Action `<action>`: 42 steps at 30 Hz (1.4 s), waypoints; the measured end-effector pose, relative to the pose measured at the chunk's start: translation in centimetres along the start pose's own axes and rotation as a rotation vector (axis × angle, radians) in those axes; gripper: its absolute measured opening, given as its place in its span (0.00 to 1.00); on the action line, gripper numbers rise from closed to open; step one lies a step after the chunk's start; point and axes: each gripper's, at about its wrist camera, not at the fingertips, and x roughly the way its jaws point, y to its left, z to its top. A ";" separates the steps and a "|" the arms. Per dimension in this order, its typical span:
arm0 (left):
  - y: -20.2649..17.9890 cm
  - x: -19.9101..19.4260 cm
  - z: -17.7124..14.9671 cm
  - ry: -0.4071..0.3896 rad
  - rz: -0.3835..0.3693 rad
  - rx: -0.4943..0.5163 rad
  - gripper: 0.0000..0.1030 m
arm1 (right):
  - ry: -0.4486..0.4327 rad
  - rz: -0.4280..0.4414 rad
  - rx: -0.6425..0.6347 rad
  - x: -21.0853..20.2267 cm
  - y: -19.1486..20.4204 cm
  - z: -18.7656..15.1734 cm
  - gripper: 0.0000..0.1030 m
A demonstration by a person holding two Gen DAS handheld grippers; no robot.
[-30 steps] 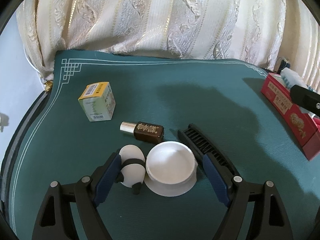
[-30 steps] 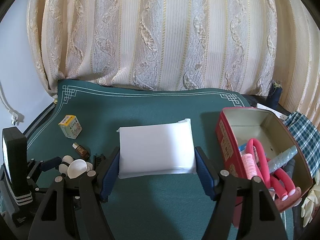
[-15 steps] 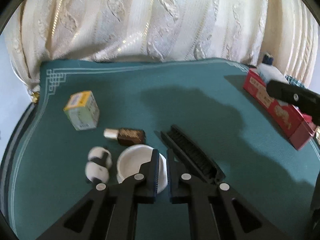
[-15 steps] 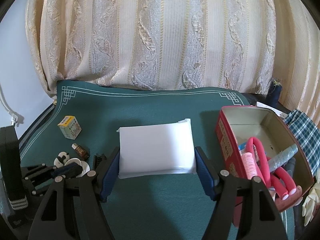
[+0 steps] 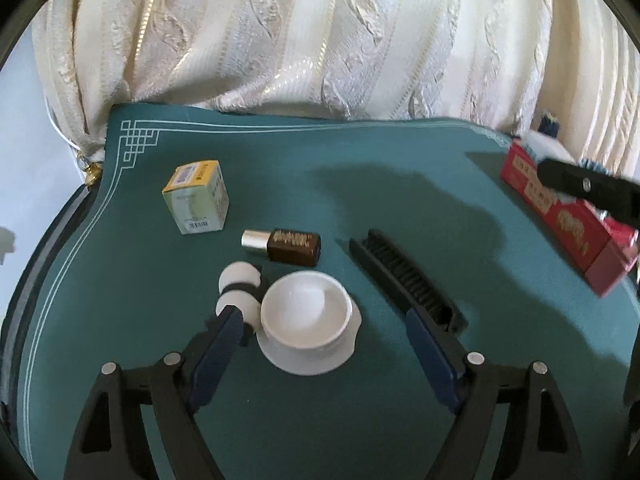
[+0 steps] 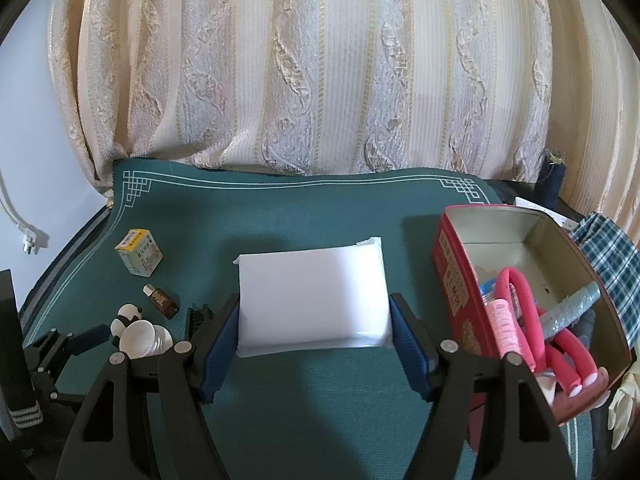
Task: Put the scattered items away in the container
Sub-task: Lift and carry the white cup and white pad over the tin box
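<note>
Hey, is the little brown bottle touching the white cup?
Apart. The left wrist view shows green mat between the brown bottle and the white cup.

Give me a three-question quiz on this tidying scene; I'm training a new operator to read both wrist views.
1. True or false: the red tin is empty.
2. What lies between the right gripper's fingers: A) white packet, B) black comb, C) yellow box?
3. Which item lies nearest the white cup on its left side in the left wrist view?

Key
1. False: pink foam rollers and other things lie in it.
2. A; whether the pads press on it cannot be told.
3. The panda figure, which sits right against the cup.
</note>
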 end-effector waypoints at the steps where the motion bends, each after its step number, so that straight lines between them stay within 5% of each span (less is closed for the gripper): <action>1: -0.1 0.2 -0.1 0.011 -0.008 0.005 0.83 | 0.001 0.000 -0.001 0.0 0.0 0.0 0.72; 11: -0.1 2.3 1.1 0.068 -0.055 -0.014 0.82 | 0.003 0.003 0.001 0.1 0.0 -0.1 0.72; 14: 0.4 2.8 1.3 0.083 -0.071 -0.035 0.52 | 0.000 0.004 0.004 0.0 0.0 -0.1 0.72; 42: -7.0 -3.4 4.3 -0.087 -0.125 0.112 0.52 | -0.056 0.000 0.061 -2.8 -2.7 0.3 0.72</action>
